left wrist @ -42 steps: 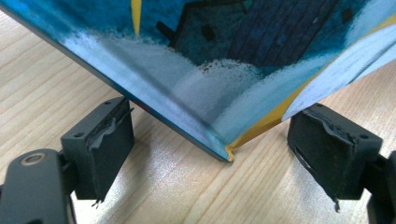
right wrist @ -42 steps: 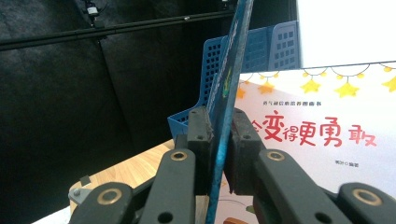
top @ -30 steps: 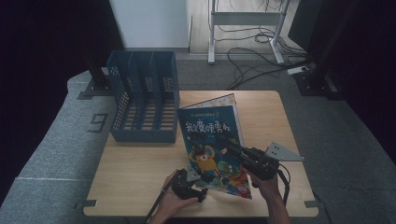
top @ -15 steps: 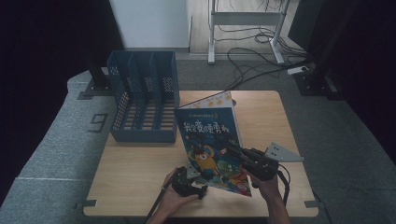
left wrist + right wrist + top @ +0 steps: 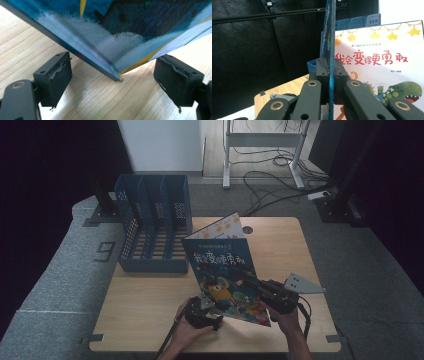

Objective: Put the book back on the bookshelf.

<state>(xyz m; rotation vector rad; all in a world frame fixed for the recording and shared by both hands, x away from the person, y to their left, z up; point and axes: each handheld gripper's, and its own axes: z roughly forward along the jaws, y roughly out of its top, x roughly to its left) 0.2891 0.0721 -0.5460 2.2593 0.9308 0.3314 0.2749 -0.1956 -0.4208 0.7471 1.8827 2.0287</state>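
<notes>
Your right tool (image 5: 252,282) is clamped on the front cover of the picture book (image 5: 222,272), holding it tilted up on its lower edge near the table's (image 5: 145,305) front. Your left tool (image 5: 212,312) stands wide, the book's bottom corner (image 5: 119,78) between its jaws — untouched. The blue file rack (image 5: 152,227) lies beyond, to the left; its slots are partly hidden by the book.
</notes>
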